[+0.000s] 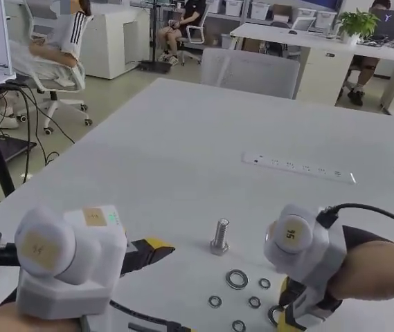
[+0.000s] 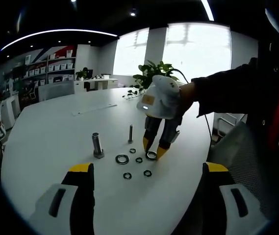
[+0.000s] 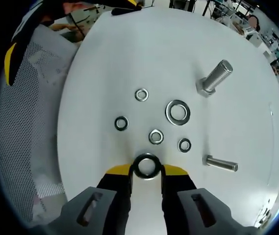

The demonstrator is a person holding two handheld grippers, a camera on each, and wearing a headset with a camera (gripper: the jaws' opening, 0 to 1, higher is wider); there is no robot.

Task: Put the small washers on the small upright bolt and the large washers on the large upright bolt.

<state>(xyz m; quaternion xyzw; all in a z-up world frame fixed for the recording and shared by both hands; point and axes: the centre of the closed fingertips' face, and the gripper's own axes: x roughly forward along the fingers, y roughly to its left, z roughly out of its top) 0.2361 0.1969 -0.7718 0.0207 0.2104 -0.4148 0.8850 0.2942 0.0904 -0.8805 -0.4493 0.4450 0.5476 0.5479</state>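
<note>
Washers lie loose on the white table [image 3: 105, 58]. One large washer [image 3: 146, 157] sits pinched between the yellow tips of the right gripper [image 3: 146, 170], whose jaws are clenched against its rim on both sides. I cannot tell whether it has left the tabletop. Just ahead of those jaws lie four small washers [image 3: 156, 136], and past them, ahead and slightly right, is the second large washer [image 3: 178, 112]. The large bolt [image 3: 213, 78] stands farther ahead to the right, well apart from the tips. The small bolt [image 3: 221, 163] is off to the jaws' right side. The left gripper [image 2: 147, 167] has its jaws spread wide and released, holding nothing, with the washers ahead between them. The step in hand looks like the pickup of a large washer. The next move calls for lifting it, carrying it over the large bolt, centring the hole on the shank and letting go.
</note>
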